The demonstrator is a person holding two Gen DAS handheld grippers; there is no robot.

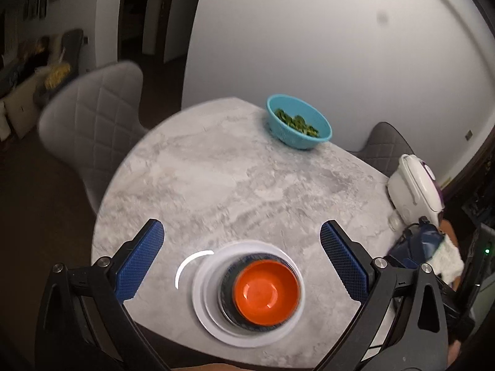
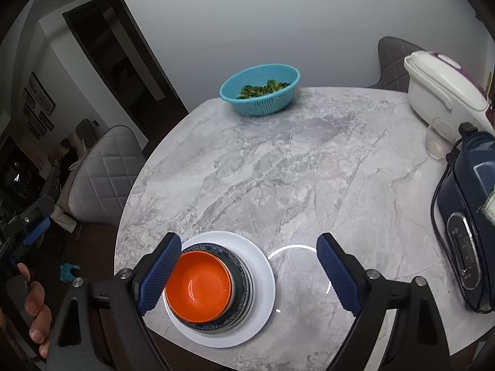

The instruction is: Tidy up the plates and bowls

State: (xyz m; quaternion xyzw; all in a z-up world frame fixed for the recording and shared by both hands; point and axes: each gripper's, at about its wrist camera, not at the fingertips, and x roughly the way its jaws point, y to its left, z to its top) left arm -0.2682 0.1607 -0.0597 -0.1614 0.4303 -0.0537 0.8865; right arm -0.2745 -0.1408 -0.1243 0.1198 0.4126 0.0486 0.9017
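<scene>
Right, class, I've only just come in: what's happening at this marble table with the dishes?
A person holds tongs in each hand above a round marble table. Both the left tongs and right tongs are open and grip nothing. Below them sits a finished-looking stack: an orange bowl inside a dark patterned bowl, on a white plate. A blue colander of greens stands untouched at the far edge.

No legible text anywhere.

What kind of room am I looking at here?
Most likely a home dining area: a round marble-look table with quilted grey chairs around it, a stack of dishes, a teal colander of greens and a white rice cooker.
</scene>
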